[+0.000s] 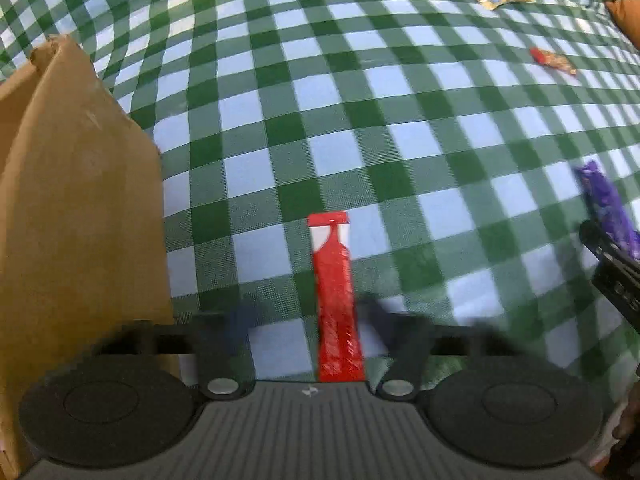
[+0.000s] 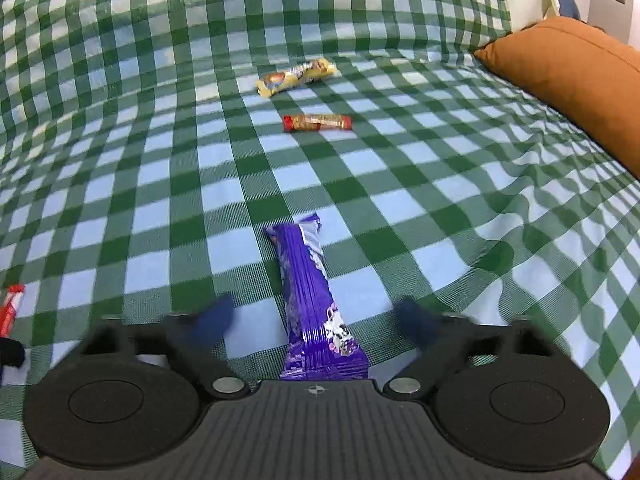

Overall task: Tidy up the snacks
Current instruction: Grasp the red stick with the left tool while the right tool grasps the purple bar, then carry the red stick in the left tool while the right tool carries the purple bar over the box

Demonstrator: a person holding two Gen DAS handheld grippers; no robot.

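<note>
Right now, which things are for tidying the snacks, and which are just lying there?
For the job: red sachet, purple bar, yellow bar, red-ended bar, brown paper bag.

Just there: orange cushion, checked cloth.

The near end of the red stick pack (image 1: 335, 300) was hidden under the left gripper (image 1: 308, 320), whose fingertips were blurry. The purple bar (image 2: 312, 300) near that pack was hidden the same way under the right gripper (image 2: 320, 322). The brown paper bag (image 1: 76, 208) beside the pack was cut off.

Green-white checked cloth (image 2: 400, 168) covers surface; orange cushion (image 2: 568, 80) at right edge.
</note>
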